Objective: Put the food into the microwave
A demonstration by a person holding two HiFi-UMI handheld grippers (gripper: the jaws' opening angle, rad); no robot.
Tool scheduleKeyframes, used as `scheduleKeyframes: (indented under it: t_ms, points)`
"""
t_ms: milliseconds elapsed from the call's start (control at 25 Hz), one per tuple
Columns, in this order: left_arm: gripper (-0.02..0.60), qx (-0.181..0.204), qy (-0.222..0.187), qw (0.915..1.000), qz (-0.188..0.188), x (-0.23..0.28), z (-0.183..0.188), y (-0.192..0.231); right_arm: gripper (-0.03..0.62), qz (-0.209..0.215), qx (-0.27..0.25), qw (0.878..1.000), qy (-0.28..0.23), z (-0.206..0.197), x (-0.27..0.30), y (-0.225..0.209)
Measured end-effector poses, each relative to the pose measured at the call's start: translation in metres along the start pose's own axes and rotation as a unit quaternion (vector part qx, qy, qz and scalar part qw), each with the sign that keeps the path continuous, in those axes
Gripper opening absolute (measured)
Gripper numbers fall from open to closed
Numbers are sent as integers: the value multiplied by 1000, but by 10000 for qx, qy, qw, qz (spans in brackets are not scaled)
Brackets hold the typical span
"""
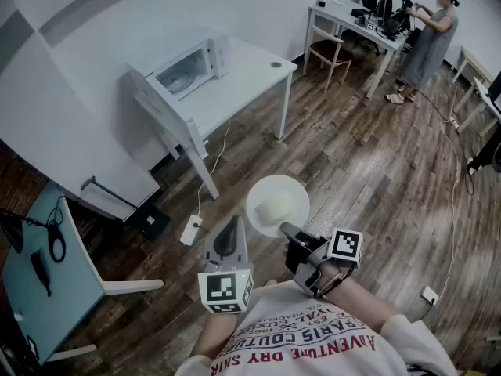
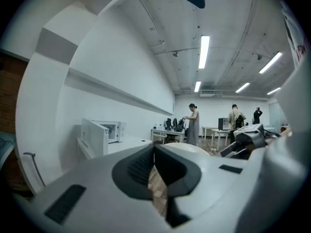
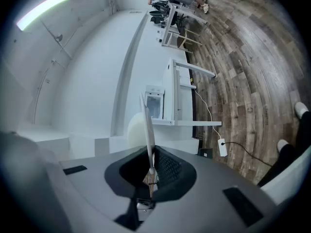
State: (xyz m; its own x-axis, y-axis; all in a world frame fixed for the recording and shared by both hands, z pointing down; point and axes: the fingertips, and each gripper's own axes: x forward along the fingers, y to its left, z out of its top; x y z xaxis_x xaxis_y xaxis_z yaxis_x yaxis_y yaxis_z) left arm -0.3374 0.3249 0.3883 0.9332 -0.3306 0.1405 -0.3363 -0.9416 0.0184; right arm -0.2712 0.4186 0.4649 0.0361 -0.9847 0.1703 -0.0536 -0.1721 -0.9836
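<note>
Head view shows the right gripper (image 1: 290,232) with its fingers pinching the rim of a plate (image 1: 291,190) that looks light and stiff, its soft food (image 1: 275,207) likely to slide, far from the microwave (image 1: 184,73), while the left gripper (image 1: 227,237) has its fingers pressed together, empty.

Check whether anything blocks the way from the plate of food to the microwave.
Nothing visible does. The right gripper holds the plate by its rim above bare floor. The microwave stands open on the white table ahead.
</note>
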Motion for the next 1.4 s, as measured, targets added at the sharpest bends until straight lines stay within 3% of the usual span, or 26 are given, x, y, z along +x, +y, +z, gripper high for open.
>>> scheduleKeyframes:
  t_ms: [520,960,1160,1400]
  points:
    - [6,39,-2,10000,-39,-1,4,-18,27,-29,-43,10000,35,4,-16,0]
    - [6,-123,187,9997,-95,10,-13,-22,26,-132,153,9998,72,14,-18,-17]
    - [6,-157,356,9992,59,38,-20,-21,26,-182,213,9993,247,37,-8,-27]
    - [6,-230,422,9980,404,95,-19,-12,26,-219,223,9980,550,96,24,-33]
